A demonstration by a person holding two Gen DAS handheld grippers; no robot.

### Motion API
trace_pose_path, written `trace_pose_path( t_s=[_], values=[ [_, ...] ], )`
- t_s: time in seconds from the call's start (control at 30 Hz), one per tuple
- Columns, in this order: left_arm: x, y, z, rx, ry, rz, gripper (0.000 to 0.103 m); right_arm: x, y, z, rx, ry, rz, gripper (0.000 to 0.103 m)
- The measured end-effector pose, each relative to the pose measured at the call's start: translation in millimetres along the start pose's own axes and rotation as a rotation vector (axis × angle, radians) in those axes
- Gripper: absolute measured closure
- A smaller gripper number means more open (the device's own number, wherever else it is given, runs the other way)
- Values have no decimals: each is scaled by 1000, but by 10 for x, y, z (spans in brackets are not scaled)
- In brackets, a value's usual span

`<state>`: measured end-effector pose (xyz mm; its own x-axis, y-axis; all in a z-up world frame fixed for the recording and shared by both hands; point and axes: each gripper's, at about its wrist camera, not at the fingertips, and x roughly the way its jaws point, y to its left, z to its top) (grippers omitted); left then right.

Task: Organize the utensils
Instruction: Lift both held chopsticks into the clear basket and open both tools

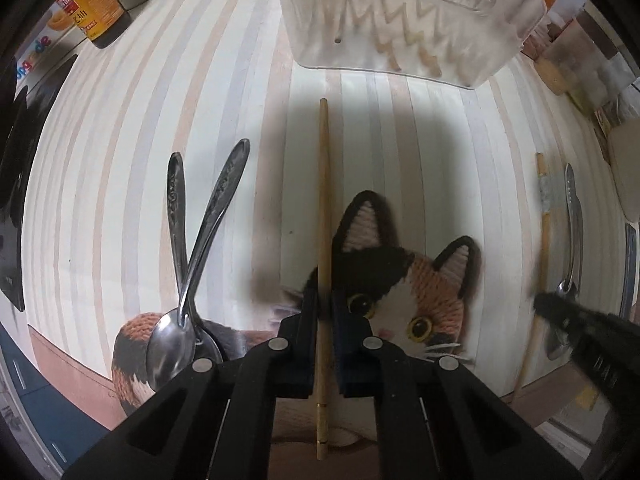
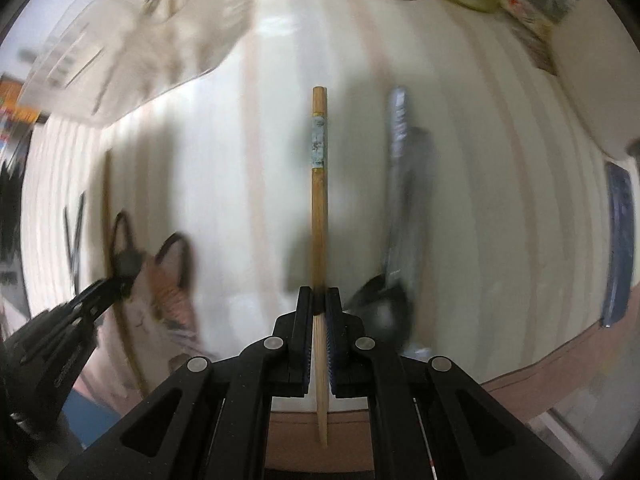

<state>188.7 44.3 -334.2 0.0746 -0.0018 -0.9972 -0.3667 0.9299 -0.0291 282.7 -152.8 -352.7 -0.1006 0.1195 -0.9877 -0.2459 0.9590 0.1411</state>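
Observation:
My left gripper [image 1: 325,304] is shut on a wooden chopstick [image 1: 324,200] that points forward over the striped table. My right gripper [image 2: 319,300] is shut on a second wooden chopstick [image 2: 319,208] with a grey taped band near its far end. That chopstick [image 1: 543,216] and the right gripper [image 1: 560,308] show at the right of the left wrist view. Two steel spoons [image 1: 188,272] lie crossed to the left. Another spoon [image 2: 396,240] lies right of the right gripper. A clear plastic organizer tray [image 1: 404,12] stands ahead, also in the blurred right wrist view [image 2: 132,52].
A knitted cat-face coaster [image 1: 404,280] lies under the left gripper. A dark bottle [image 1: 96,4] and boxes stand at the back left. Bags and a wooden utensil [image 1: 556,72] crowd the back right. A dark flat item [image 2: 620,240] lies at the table's right edge.

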Motion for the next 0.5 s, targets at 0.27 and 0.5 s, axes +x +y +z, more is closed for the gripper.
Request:
trace_pose_path(
  t_s=[0.27, 0.5],
  values=[
    [10, 16, -30, 11, -7, -4, 97, 95, 326, -56, -70, 28, -42, 96],
    [-13, 3, -57, 16, -7, -13, 96, 40, 281, -48, -72, 46, -53, 95]
  ],
)
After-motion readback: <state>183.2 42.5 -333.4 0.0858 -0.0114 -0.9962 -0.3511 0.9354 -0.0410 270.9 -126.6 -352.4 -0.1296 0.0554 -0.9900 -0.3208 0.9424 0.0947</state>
